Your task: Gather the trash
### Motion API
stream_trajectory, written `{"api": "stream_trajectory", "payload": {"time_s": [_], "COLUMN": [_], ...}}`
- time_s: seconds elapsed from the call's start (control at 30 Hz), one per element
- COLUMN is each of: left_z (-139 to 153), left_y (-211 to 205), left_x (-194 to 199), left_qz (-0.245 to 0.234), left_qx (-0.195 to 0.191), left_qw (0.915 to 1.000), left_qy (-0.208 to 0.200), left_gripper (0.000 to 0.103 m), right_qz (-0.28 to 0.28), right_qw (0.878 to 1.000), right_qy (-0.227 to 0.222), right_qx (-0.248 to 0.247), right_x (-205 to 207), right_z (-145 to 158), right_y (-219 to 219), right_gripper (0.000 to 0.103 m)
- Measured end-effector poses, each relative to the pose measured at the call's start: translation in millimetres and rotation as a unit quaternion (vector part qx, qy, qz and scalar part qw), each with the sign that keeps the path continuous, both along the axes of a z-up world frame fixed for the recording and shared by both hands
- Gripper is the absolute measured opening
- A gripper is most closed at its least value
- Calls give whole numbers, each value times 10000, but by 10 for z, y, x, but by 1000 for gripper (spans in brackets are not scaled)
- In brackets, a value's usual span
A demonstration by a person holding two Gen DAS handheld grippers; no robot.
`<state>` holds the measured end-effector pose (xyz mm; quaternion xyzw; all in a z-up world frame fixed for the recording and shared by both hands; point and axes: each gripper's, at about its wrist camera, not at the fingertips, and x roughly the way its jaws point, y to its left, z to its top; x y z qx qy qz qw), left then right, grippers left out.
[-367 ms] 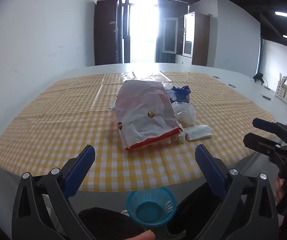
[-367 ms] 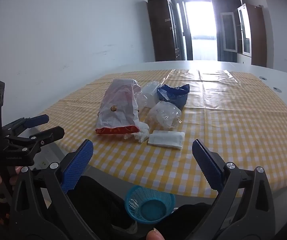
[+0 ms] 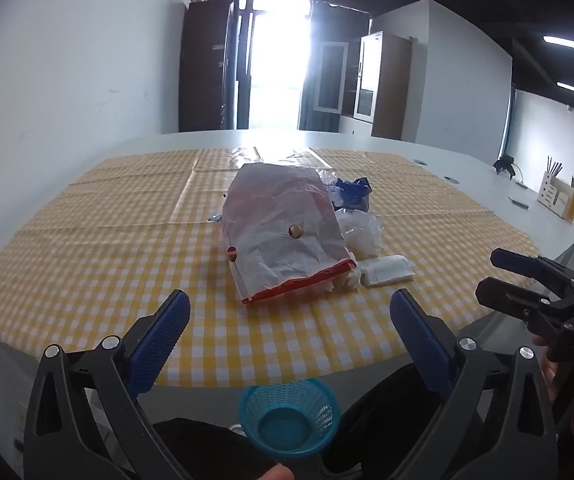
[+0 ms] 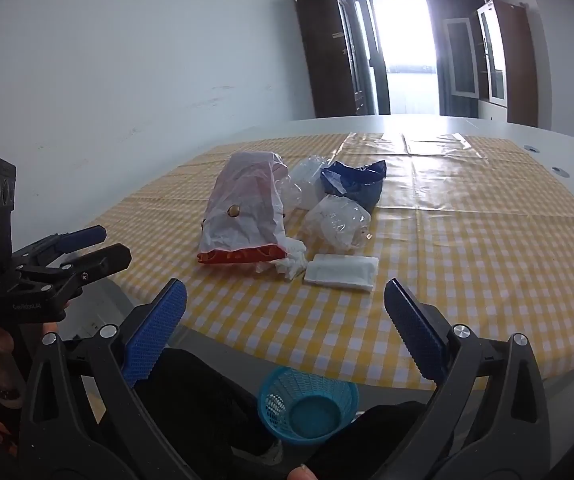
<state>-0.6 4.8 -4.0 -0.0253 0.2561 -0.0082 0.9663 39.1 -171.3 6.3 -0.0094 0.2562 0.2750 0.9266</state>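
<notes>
Both our left tool (image 3: 289, 322) and right tool (image 4: 285, 310) hang spread, empty; light wrappers (image 4: 341, 272) near the surface's (image 4: 487, 280) near edge could slide off when nudged.

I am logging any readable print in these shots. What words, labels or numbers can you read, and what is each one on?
"BAS": raised letters on the right gripper body in the left wrist view; only partly legible.
Raised lettering on the left gripper body in the right wrist view: too blurred to read for certain.
Red band of the white snack bag: print too small to read.
Marks on the beige holder: unreadable.
</notes>
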Motion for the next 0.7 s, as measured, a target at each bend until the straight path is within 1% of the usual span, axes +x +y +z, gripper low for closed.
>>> {"api": "stream_trajectory", "payload": {"time_s": [0.07,0.17,0.2,0.27,0.37,0.6,0.7], "left_z": [-7,-5,-13,-33,-47,-94,-102], "left_y": [9,136,150,157,148,121,126], "left_x": [-4,-7,4,30,45,70,68], "left_qz": [43,231,230,179,12,-48,-103], "left_qx": [-29,-276,-291,-239,-332,-357,-459], "left_qw": [10000,9993,9993,9995,9994,9993,9989], "left_qy": [-1,-124,-108,-42,-15,-15,-36], "left_gripper": [97,97,97,97,97,97,97], "right_qz": [-61,-71,-69,-41,-17,-57,-83], "right_qw": [10000,9999,9999,9999,9999,9999,9999], "right_qy": [-51,-15,-5,19,39,56,47], "right_qx": [-56,-75,-82,-120,-120,-93,-132], "right_x": [-2,17,27,45,70,98,105], "right_z": [-8,-19,-25,-38,-65,-91,-95], "right_y": [6,-4,-7,-7,-5,-38,-33], "right_gripper": [95,95,95,95,95,95,95]}}
